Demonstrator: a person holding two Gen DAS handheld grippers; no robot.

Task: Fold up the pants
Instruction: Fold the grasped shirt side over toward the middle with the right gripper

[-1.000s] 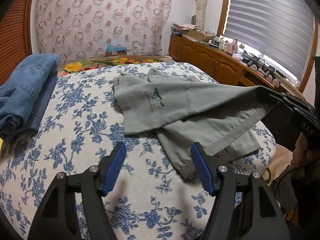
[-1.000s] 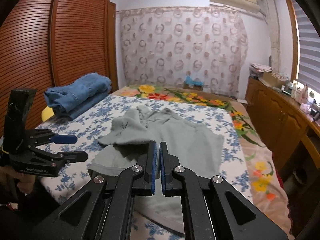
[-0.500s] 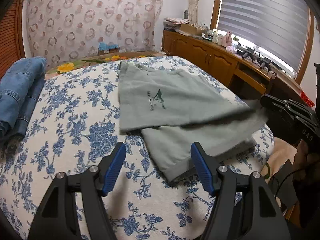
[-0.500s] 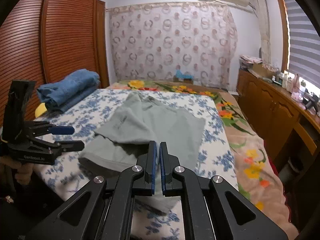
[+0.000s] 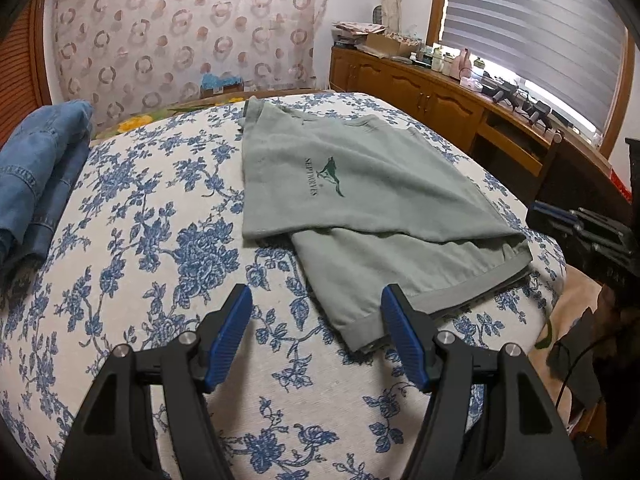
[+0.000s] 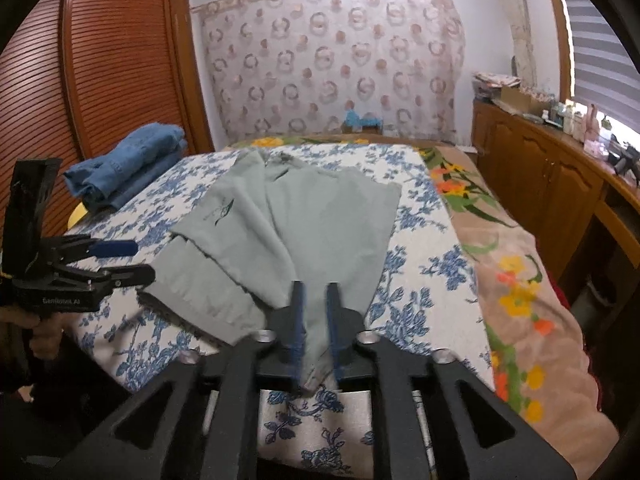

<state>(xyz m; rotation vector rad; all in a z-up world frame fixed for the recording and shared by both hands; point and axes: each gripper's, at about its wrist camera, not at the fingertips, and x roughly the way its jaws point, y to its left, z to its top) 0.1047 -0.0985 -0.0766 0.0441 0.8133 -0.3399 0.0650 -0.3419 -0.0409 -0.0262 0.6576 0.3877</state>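
Grey-green cotton pants laid folded on the blue-flowered white bedspread.
The left gripper is held spread and empty; the right gripper, just parted, is seen astride the hem, no longer pinching it.

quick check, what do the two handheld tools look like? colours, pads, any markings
Both match: the left tool and right tool have matte black angular frames with triangular cutouts, silver pivot bolts and ribbed blue pads. From the right wrist view, the left one carries small white lettering, too blurred to read reliably.
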